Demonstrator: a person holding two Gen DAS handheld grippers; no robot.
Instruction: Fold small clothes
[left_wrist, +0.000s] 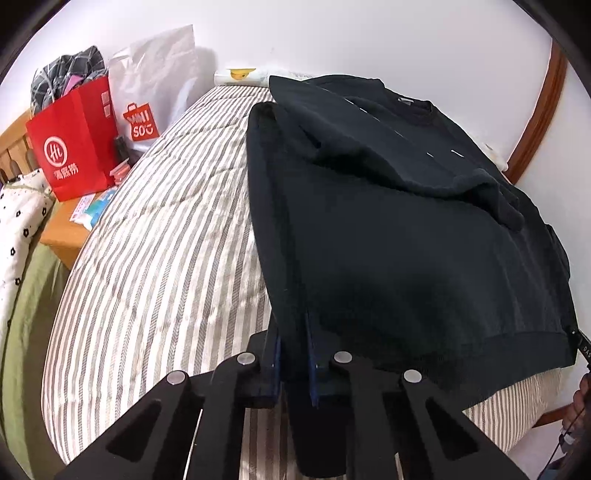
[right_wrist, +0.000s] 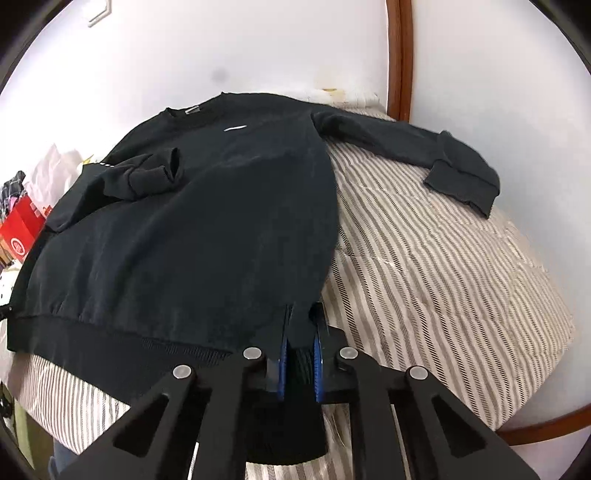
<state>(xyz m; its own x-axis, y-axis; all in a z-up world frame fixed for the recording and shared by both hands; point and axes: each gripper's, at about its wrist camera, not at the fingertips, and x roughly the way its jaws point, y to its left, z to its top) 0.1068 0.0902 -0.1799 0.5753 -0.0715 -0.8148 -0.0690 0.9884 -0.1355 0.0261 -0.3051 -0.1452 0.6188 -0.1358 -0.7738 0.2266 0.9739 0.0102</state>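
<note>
A black long-sleeved sweatshirt (left_wrist: 406, 240) lies front up on the striped bed, collar toward the wall. It also shows in the right wrist view (right_wrist: 192, 229). My left gripper (left_wrist: 293, 325) is shut on the sweatshirt's left hem corner. My right gripper (right_wrist: 301, 325) is shut on the right hem corner. One sleeve (right_wrist: 147, 173) is folded across the chest. The other sleeve (right_wrist: 424, 147) stretches out to the right on the bed.
The striped quilt (left_wrist: 166, 240) covers the bed. A red paper bag (left_wrist: 74, 147) and a white bag (left_wrist: 155, 81) stand on a wooden bedside table (left_wrist: 62, 232) at the left. A white wall and a brown wooden frame (right_wrist: 399, 55) lie behind.
</note>
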